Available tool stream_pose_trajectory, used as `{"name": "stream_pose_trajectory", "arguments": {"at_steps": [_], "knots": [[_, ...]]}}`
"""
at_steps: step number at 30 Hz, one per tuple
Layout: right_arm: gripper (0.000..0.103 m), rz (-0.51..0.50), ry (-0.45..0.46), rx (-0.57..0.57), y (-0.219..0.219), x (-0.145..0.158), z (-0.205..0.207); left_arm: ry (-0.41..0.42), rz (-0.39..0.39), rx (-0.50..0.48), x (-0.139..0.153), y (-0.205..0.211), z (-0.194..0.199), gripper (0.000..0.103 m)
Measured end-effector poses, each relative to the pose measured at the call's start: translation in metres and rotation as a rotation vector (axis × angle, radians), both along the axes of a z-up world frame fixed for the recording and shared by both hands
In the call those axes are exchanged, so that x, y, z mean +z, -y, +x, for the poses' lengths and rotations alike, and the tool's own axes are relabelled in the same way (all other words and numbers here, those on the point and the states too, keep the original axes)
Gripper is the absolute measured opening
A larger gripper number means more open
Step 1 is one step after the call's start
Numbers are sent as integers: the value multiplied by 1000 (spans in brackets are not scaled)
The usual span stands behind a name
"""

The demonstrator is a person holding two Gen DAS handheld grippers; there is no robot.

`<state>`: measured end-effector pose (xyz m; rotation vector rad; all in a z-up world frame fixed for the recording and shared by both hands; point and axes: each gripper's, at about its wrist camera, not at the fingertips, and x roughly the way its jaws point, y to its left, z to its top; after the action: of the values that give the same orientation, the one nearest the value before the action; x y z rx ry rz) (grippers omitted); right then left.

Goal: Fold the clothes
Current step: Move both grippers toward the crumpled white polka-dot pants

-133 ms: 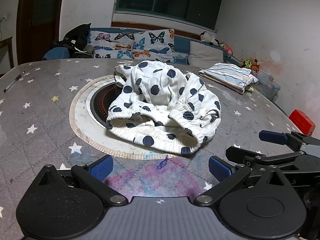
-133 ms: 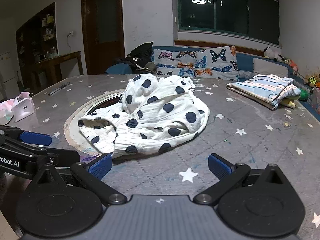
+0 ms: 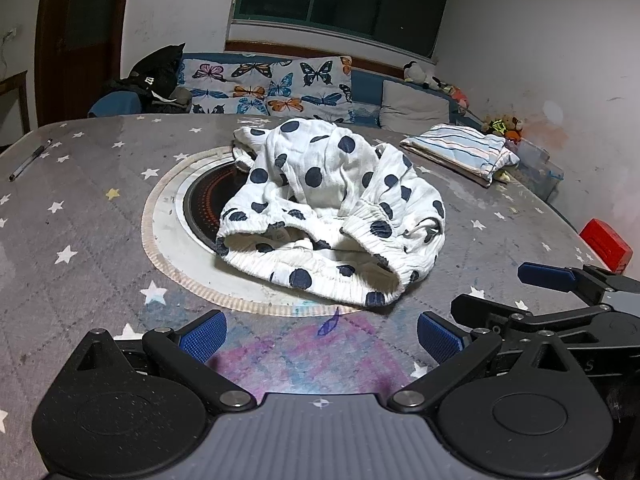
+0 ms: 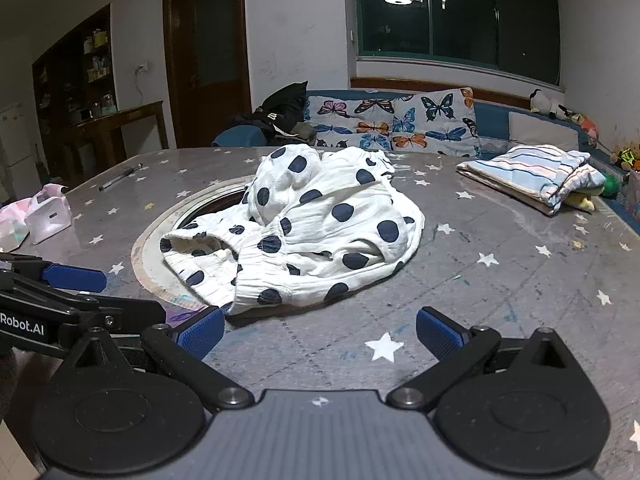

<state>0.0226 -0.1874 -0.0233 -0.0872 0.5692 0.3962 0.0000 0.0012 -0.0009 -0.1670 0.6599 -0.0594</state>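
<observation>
Grippers first: I hold the left gripper [image 3: 320,336] and the right gripper [image 4: 318,334] low over the table [image 4: 500,280], side by side, both with fingers spread wide and nothing between them. Just ahead, the polka-dot garment [image 3: 332,216] lies crumpled, half over the round inset burner [image 3: 200,204], its elastic waistband [image 3: 312,280] nearest me, which I judge the handiest edge to pinch. Bare starred cloth flanks it on both sides, giving room to spread. Farther right, a striped folded cloth [image 4: 532,176] sits well apart, near the table's edge.
</observation>
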Motion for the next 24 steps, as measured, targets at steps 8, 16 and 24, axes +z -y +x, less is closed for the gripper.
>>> {"name": "stream_pose_trajectory", "arguments": {"at_steps": [8, 16, 24], "knots": [[103, 4, -16, -5, -3, 0, -3, -17, -6, 3, -3, -3, 4, 103], [103, 1, -34, -7, -7, 0, 1, -18, -5, 5, -1, -4, 3, 103], [103, 1, -42, -10, -6, 0, 4, -24, 4, -2, -1, -3, 8, 103]]}}
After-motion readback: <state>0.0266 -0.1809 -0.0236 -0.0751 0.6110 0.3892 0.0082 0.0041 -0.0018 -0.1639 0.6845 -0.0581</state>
